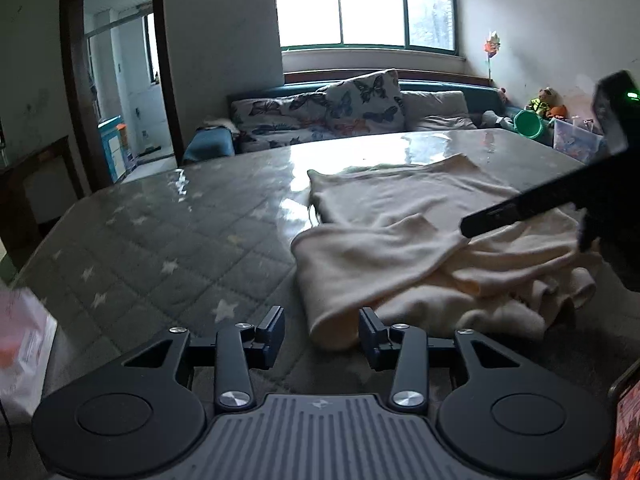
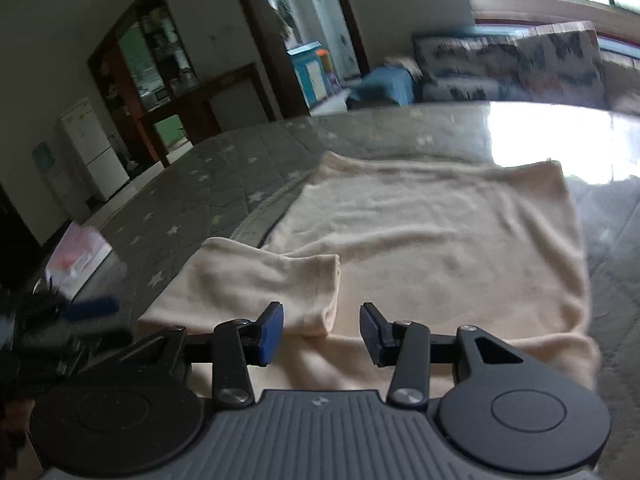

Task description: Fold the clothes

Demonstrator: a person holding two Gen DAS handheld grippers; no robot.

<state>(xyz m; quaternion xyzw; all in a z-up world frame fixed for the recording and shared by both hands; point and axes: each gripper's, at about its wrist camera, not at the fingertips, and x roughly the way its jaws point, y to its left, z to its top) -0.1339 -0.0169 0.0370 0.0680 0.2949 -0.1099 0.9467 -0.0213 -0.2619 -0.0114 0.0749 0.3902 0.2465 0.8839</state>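
A cream garment (image 1: 420, 240) lies on the grey star-patterned table cover (image 1: 160, 248), its body spread flat and a sleeve folded across it. My left gripper (image 1: 322, 334) is open at the garment's near left corner, with a rolled edge of cloth lying in the gap, not pinched. The right gripper shows as a dark blurred bar (image 1: 520, 208) over the garment's right side. In the right wrist view the garment (image 2: 440, 232) fills the middle. My right gripper (image 2: 322, 332) is open just above the folded sleeve's cuff (image 2: 316, 300). The left gripper (image 2: 88, 306) is a blur at the far left.
A clear plastic packet (image 2: 76, 260) lies at the table's left edge (image 1: 24, 340). A phone (image 1: 626, 432) sits at the near right corner. Behind the table are a sofa with butterfly cushions (image 1: 360, 108), toys and a box (image 1: 572, 140), a bright window and a doorway (image 1: 120, 80).
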